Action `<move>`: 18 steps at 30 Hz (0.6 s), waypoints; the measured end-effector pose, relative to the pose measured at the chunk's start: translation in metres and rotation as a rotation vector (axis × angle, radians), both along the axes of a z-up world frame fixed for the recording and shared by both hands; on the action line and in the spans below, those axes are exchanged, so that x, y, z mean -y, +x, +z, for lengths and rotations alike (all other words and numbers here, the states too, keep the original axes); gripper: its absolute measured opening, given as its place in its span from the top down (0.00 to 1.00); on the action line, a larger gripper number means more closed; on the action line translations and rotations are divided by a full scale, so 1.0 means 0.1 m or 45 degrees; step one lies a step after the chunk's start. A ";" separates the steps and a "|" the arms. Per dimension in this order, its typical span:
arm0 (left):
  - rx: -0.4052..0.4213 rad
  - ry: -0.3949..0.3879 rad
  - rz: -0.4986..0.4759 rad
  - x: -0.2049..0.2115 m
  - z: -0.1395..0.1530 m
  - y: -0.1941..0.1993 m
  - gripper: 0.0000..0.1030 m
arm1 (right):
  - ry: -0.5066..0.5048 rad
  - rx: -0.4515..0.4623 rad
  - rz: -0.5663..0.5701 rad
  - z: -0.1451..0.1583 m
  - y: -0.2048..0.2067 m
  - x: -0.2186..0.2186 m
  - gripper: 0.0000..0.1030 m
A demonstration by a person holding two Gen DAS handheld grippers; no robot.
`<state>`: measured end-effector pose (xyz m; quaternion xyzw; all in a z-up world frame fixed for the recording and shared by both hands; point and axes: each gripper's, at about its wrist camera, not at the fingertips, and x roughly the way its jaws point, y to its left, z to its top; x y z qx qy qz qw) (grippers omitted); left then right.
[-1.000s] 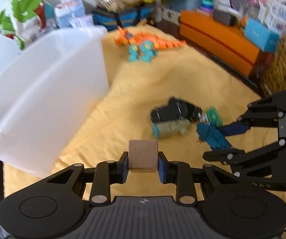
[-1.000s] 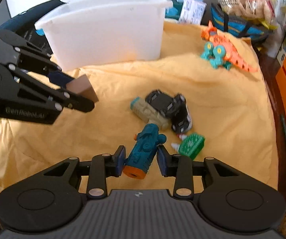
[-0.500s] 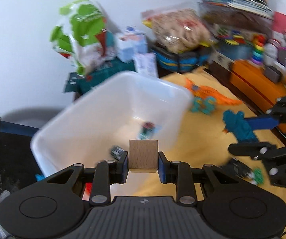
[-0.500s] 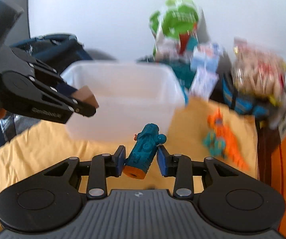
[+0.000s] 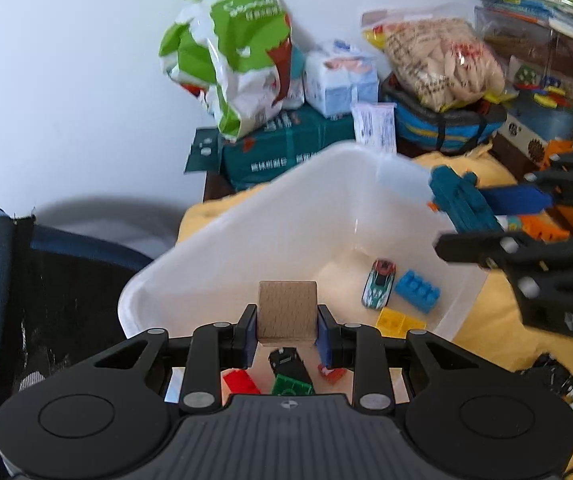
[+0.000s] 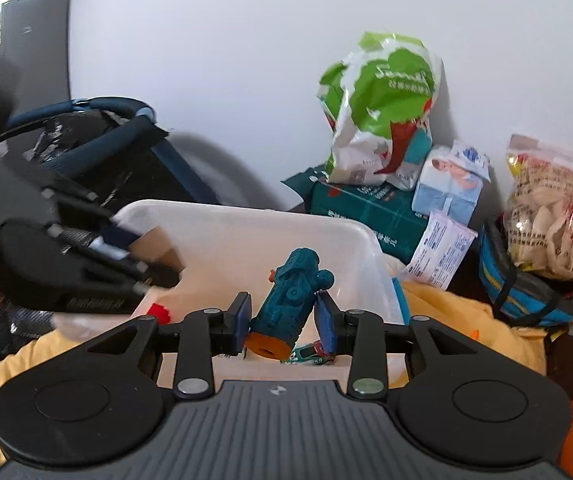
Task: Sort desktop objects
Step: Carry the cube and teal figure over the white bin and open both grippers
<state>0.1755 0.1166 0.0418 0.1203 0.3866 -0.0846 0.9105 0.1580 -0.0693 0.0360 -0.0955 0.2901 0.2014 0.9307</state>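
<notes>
Gripping a plain wooden cube (image 5: 287, 309) between its blue pads, the left gripper (image 5: 286, 332) sits at lower centre of its own view, jaws closed to the cube's width, poised over the white plastic bin (image 5: 246, 248). On the bin floor lie a small toy car (image 5: 379, 288), a blue building brick (image 5: 417, 291), a yellow brick (image 5: 399, 320) and a red brick (image 5: 240, 382). The right gripper (image 6: 284, 322) clamps a teal toy locomotive with an orange end (image 6: 288, 304), tilted, jaws narrowed on its body, above the bin's near rim at centre frame. Yellow cloth (image 6: 458, 320) spreads to the right of the bin
</notes>
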 end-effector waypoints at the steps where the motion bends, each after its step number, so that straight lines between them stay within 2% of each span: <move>1: 0.011 0.009 0.009 0.01 -0.01 -0.02 0.63 | 0.010 -0.018 -0.013 -0.03 0.04 0.01 0.52; 2: 0.027 0.024 0.017 0.02 -0.01 -0.04 0.55 | 0.011 -0.030 -0.020 -0.04 0.06 0.02 0.50; 3: 0.046 0.035 0.020 0.04 0.00 -0.07 0.52 | 0.010 -0.027 -0.024 -0.05 0.05 0.04 0.50; 8: 0.160 -0.006 0.016 0.12 0.21 -0.27 0.51 | 0.036 0.012 -0.070 0.02 -0.15 0.27 0.46; 11: 0.235 -0.018 -0.058 0.28 0.33 -0.45 0.49 | 0.059 0.027 -0.113 0.05 -0.35 0.53 0.43; 14: 0.213 -0.039 -0.168 0.50 0.32 -0.58 0.41 | 0.033 0.004 -0.141 0.00 -0.57 0.78 0.43; 18: 0.088 -0.025 -0.304 0.85 0.03 -0.70 0.41 | -0.131 -0.069 -0.177 -0.30 -0.91 0.97 0.45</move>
